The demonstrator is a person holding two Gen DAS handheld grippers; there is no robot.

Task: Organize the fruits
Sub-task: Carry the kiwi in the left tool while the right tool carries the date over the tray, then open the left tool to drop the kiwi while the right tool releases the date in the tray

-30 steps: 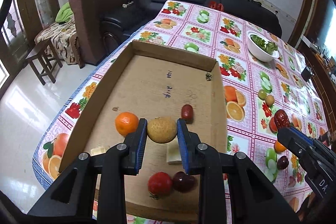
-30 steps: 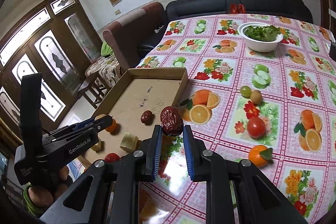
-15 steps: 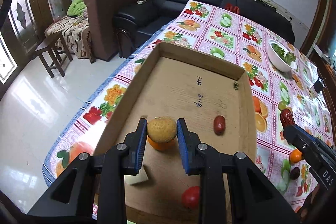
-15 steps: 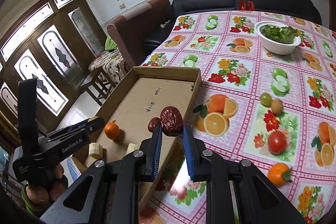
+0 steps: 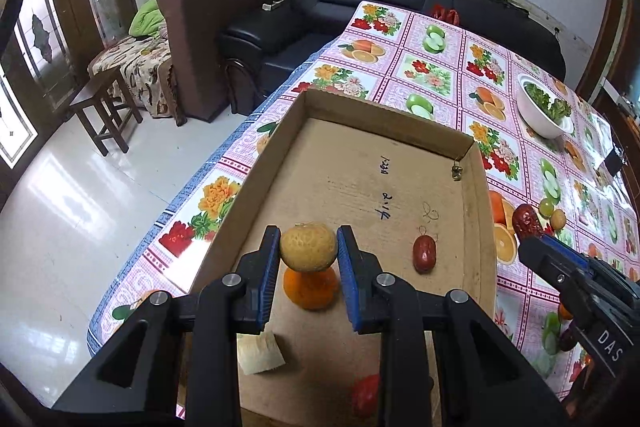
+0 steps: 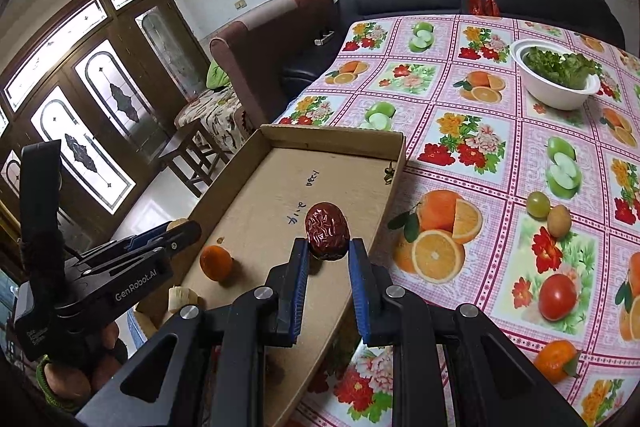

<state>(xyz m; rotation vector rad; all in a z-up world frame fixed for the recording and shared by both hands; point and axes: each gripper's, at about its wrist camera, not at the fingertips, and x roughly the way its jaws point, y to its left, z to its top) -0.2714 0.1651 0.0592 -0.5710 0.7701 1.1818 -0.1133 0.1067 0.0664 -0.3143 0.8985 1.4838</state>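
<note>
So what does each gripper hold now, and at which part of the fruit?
The left gripper holds a round yellow-brown fruit by its two opposite sides. The right gripper pinches a wrinkled red date at its lower end.

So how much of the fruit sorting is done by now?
Partly done. An orange, a small red date and a few other pieces already lie in the cardboard box. The left gripper holds a yellowish fruit; the right gripper holds a wrinkled date. Several fruits, including a green grape, are left on the tablecloth.
</note>
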